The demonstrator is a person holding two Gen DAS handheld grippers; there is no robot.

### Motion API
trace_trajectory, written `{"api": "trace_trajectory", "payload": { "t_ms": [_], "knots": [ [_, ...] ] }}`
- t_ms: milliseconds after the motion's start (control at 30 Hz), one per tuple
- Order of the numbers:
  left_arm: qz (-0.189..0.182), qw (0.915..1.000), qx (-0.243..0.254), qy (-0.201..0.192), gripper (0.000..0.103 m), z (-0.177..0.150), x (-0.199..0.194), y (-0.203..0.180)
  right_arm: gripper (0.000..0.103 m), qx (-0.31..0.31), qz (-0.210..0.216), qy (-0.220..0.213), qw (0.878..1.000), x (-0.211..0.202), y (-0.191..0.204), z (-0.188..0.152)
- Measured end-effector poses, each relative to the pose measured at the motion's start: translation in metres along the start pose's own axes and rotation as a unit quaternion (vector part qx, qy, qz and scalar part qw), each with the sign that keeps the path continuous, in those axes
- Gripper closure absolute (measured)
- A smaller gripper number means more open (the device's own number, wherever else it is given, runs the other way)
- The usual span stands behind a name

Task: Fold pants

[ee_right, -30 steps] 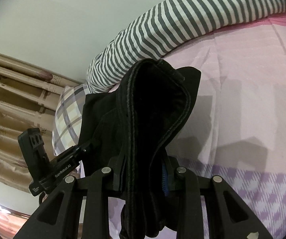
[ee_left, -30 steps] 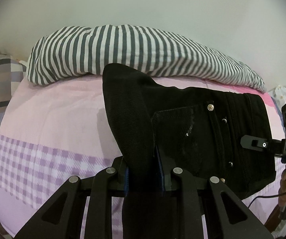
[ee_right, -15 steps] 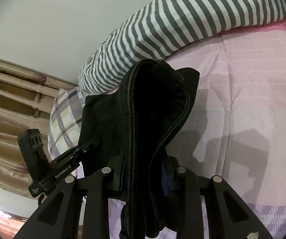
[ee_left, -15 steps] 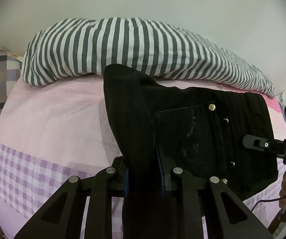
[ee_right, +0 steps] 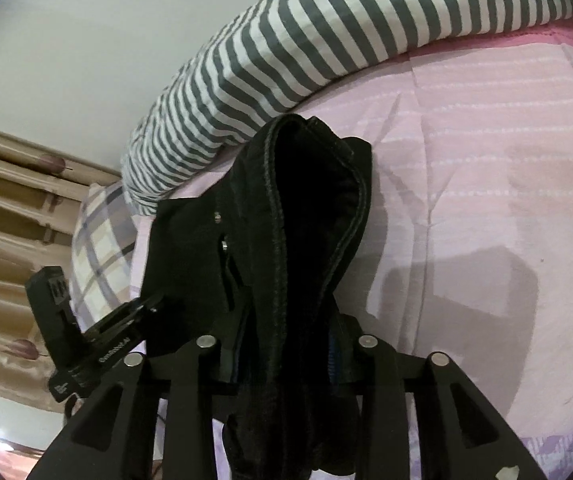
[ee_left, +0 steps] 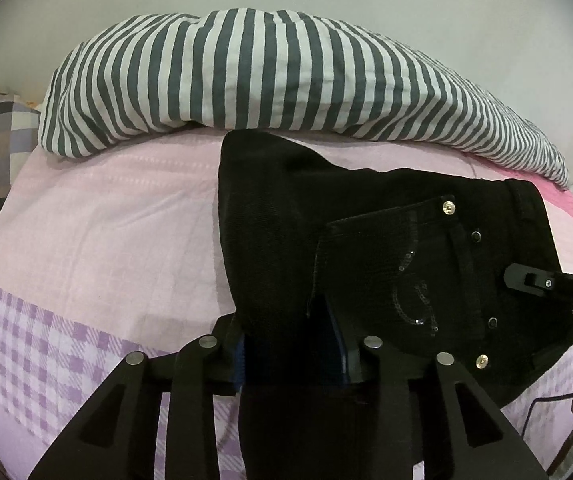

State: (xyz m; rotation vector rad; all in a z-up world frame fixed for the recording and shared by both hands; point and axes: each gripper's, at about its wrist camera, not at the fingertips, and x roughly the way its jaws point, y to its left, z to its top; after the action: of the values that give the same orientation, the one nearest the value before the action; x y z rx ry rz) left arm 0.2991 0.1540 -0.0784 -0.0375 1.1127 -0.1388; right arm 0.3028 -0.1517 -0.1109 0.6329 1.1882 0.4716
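Observation:
Black pants (ee_left: 386,248) with metal studs and a back pocket are held up above a pink bed sheet (ee_left: 118,224). My left gripper (ee_left: 290,360) is shut on a fold of the pants, which drape over its fingers and hide the tips. My right gripper (ee_right: 286,356) is shut on the waistband end of the pants (ee_right: 302,216), which bunches up over its fingers. The right gripper shows at the right edge of the left wrist view (ee_left: 546,284). The left gripper shows at the left of the right wrist view (ee_right: 98,324).
A grey and white striped pillow (ee_left: 286,76) lies along the wall at the back of the bed. A plaid pillow (ee_right: 102,240) lies at its left end. Beige curtains (ee_right: 10,216) hang beyond. The sheet has a purple checked band (ee_left: 46,344) nearer me.
Both grippers have moved forward with the pants toward the striped pillow, which now looks larger and closer. Both stay shut on the pants.

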Motion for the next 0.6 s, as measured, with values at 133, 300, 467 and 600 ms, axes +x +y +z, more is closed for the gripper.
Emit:
{"api": "trace_trajectory", "payload": {
  "t_ms": [133,300,467,600],
  "knots": [
    [0.009,1.0,-0.004,-0.001,0.063,-0.001,-0.004,0.0,0.063,0.003,-0.015,-0.002,1.0,-0.001,-0.001,-0.003],
    [0.042,0.999,0.009,-0.01,0.06,-0.013,-0.019,-0.002,0.057,-0.008,-0.042,-0.01,0.999,-0.007,0.005,-0.011],
    [0.058,0.9981,0.02,-0.005,0.06,-0.033,-0.027,-0.004,0.053,-0.008,-0.054,-0.016,0.998,-0.014,0.005,-0.023],
    [0.058,0.9982,0.014,0.002,0.06,-0.056,-0.029,-0.002,0.049,-0.015,-0.065,-0.016,0.998,-0.019,0.005,-0.04]
  ]
}}
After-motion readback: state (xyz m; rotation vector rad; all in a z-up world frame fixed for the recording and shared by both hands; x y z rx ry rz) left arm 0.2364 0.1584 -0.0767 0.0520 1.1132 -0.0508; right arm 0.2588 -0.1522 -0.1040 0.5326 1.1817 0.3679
